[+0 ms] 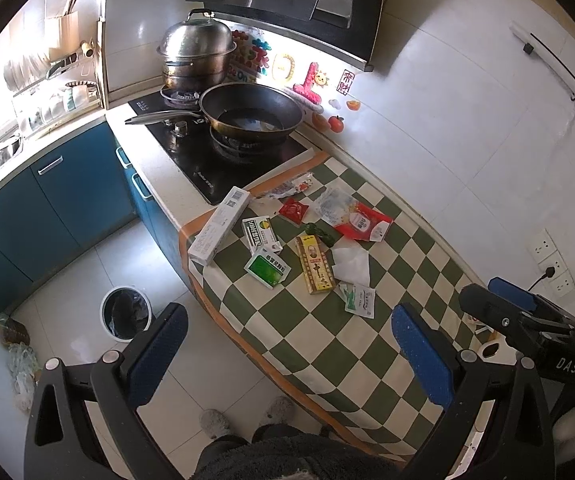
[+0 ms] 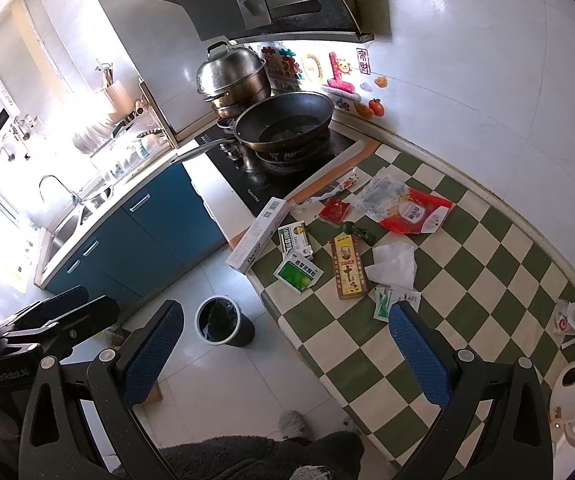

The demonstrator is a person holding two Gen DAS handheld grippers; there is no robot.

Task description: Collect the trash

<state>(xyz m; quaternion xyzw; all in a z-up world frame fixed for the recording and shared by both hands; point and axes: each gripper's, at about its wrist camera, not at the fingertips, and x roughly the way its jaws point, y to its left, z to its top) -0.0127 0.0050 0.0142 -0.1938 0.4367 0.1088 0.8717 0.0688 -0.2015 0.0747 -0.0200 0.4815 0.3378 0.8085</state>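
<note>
**A:** ok so what's on the counter?

**B:** Flat packaging litter on a green-and-cream checkered cloth (image 1: 367, 344): a long white carton (image 1: 218, 231) hanging over the near-left edge, a green foil sachet (image 1: 267, 269), a yellow rectangular box (image 1: 314, 265), a crumpled white tissue (image 1: 351, 265), a glossy red pouch (image 1: 363, 224).

**A:** Bin?

**B:** Round, white rim, black liner, on the tiled floor (image 2: 191, 364) left of the counter: trash bin (image 1: 124, 313).

**A:** Grippers?

**B:** Left gripper (image 1: 287, 356) is spread wide, blue textured pads, nothing between them. Right gripper (image 2: 285, 356) same deal, gaping and empty above the counter edge.

**A:** Behind?

**B:** Dark round wok (image 1: 252, 112) and a shiny steel steamer (image 1: 195, 56) on the black stove.
</note>
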